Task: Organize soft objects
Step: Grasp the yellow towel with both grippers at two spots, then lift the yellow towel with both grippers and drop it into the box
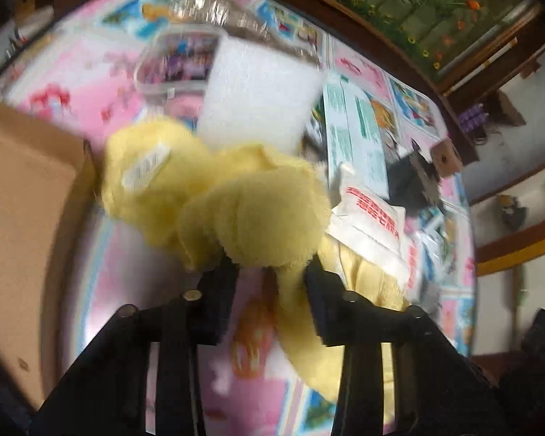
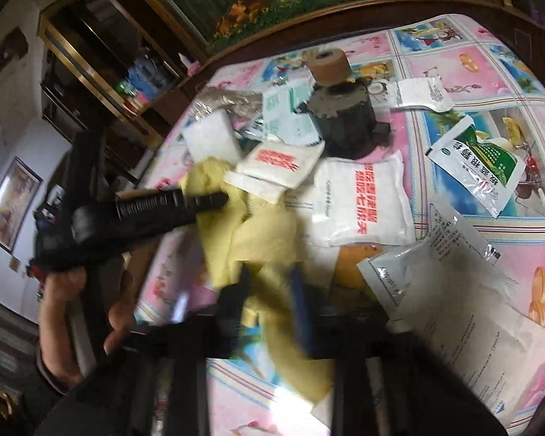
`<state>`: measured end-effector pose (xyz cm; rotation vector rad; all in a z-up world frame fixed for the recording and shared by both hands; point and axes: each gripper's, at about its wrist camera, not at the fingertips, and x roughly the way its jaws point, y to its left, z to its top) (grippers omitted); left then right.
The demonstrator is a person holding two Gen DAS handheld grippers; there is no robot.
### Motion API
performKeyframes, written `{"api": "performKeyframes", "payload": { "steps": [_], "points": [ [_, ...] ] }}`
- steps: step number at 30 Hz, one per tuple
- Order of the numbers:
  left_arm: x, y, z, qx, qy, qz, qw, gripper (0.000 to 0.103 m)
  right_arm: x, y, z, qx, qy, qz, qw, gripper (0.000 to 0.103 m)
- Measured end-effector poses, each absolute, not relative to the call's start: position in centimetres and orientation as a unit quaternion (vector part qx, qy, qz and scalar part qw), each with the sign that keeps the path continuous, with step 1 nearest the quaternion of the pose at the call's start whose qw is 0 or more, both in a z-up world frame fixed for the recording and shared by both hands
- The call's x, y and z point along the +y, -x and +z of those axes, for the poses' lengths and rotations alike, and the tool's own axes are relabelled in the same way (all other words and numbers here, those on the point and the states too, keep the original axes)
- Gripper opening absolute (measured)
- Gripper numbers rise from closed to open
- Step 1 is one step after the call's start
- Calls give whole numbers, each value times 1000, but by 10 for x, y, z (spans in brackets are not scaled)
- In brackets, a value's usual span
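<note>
A yellow plush toy (image 1: 236, 196) lies on the pink cartoon tablecloth (image 1: 91, 83) among packets. My left gripper (image 1: 269, 272) is shut on one fluffy lobe of it, with a black finger on each side. In the right wrist view the same yellow plush toy (image 2: 258, 232) stretches towards the camera, and my right gripper (image 2: 269, 283) is shut on its near, flatter part; that view is blurred. The left gripper (image 2: 218, 200) reaches in from the left onto the toy's far end, held by a person's hand (image 2: 72, 290).
A cardboard box (image 1: 25, 200) stands at the left. Behind the toy are a white foam block (image 1: 258, 91), a clear plastic tub (image 1: 174, 61), white pouches with red print (image 2: 359, 200), a black cylinder (image 2: 345, 123) topped by a brown roll (image 2: 327, 63), and foil sachets (image 2: 479, 167).
</note>
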<state>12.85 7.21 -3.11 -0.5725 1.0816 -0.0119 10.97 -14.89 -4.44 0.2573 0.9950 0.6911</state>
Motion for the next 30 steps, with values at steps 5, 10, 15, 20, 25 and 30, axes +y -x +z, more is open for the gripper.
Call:
{"api": "performKeyframes", "payload": {
  "steps": [5, 10, 15, 20, 25, 30],
  "points": [
    [74, -109, -28, 502, 278, -34, 818, 23, -148, -109, -44, 462, -119, 308, 823, 8],
    [65, -77, -7, 484, 240, -64, 839, 9, -150, -110, -39, 456, -119, 328, 819, 13],
    [62, -56, -5, 478, 236, -83, 842, 9, -153, -112, -47, 478, -114, 314, 813, 66],
    [65, -66, 7, 455, 238, -68, 856, 74, -138, -112, -57, 487, -87, 307, 813, 65],
    [73, -110, -2, 471, 253, -5, 845, 76, -130, -109, -64, 487, -73, 303, 816, 48],
    [59, -133, -24, 498, 216, 24, 840, 74, -128, -106, -61, 477, -67, 305, 822, 44]
  ]
}}
